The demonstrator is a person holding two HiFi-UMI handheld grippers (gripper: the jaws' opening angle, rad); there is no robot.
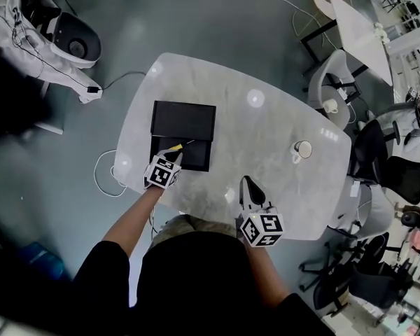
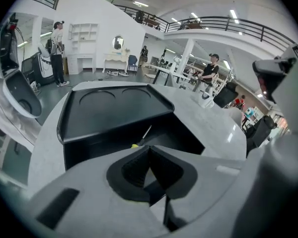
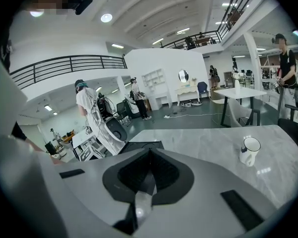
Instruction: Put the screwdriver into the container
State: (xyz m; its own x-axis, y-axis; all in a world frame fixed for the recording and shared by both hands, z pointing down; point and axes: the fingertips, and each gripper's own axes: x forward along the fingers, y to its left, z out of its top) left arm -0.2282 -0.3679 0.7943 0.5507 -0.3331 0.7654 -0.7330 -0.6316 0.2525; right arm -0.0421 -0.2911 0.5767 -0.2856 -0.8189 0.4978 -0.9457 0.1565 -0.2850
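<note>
"Progress?"

"Looks done: the thin yellow-handled screwdriver (image 2: 142, 136) lies inside the open black plastic container (image 1: 199, 161), just past the left claw (image 2: 149, 148), which is pressed together and empty. The right claw (image 3: 149, 151) is likewise closed, above the grey marble desk (image 3: 203, 143)."

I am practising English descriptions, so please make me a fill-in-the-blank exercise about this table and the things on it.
1. The slim metal-shafted screwdriver just beyond the left gripper has a ____ handle.
2. That screwdriver is over the open black rectangular plastic ____.
3. The white ceramic mug stands on the pale marble-look table, nearer the ____ gripper.

Missing words: yellow; container; right.
</note>
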